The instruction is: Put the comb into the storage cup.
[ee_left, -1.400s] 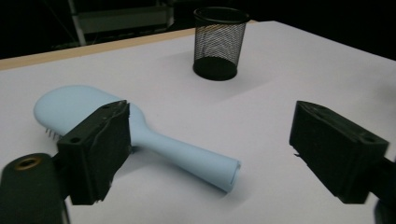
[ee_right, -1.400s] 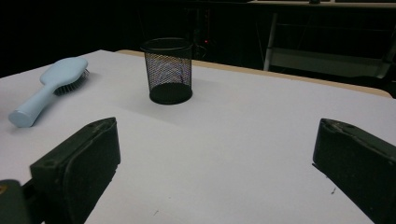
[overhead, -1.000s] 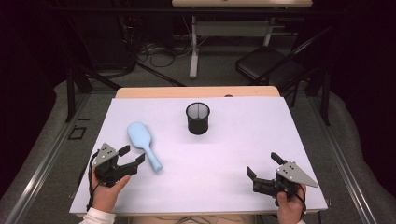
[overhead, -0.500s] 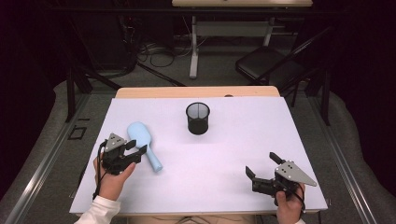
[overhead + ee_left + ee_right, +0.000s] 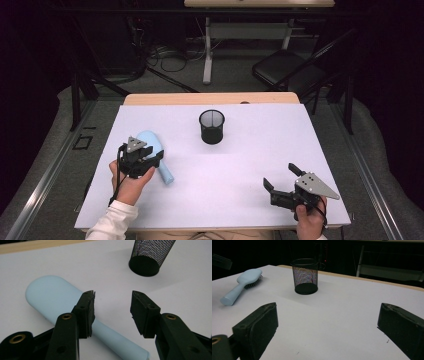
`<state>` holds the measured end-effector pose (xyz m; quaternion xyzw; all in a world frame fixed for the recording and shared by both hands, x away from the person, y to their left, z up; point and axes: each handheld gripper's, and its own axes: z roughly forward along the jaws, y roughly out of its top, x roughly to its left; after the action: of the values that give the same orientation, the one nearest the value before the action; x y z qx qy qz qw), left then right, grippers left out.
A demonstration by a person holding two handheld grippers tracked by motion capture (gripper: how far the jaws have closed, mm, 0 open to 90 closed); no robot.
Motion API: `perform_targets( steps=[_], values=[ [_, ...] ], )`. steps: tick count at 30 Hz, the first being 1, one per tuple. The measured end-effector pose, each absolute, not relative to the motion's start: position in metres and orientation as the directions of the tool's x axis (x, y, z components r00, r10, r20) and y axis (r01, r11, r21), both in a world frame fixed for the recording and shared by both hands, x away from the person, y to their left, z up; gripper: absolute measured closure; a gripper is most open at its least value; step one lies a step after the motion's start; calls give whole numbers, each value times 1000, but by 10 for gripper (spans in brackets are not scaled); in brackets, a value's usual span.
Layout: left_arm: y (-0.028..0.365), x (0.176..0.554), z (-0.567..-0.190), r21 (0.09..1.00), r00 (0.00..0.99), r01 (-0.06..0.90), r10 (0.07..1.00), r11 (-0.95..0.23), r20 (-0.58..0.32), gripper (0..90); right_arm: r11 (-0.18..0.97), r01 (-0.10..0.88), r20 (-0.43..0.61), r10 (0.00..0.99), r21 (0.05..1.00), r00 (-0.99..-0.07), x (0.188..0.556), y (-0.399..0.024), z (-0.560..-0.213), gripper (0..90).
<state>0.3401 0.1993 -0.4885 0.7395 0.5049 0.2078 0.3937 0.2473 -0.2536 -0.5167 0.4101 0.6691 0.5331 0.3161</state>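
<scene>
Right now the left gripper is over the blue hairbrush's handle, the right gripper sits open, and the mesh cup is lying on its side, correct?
Not quite: the mesh cup stands upright, as the right gripper view shows. The left gripper is over the hairbrush handle; the right gripper is open.

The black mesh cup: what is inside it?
Through the mesh cup no object shows, just its dark base; in the high view the cup also looks empty. The very bottom stays dim, so something small could hide there.

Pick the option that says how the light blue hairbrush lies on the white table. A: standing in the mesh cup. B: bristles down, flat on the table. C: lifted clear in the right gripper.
B: the hairbrush lies flat, bristles underneath, apart from the mesh cup.
</scene>
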Motion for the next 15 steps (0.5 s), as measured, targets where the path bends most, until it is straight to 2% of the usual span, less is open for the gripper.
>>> perform_targets(
  steps=[11,15],
  values=[
    [192,353,-492,771,360,617,927,-156,-100,648,96,219,17,884,971,-466,248,-254,-517,36],
    [187,356,-494,748,344,637,937,-187,-59,690,97,225,20,884,970,-467,249,-254,-518,42]
  ],
)
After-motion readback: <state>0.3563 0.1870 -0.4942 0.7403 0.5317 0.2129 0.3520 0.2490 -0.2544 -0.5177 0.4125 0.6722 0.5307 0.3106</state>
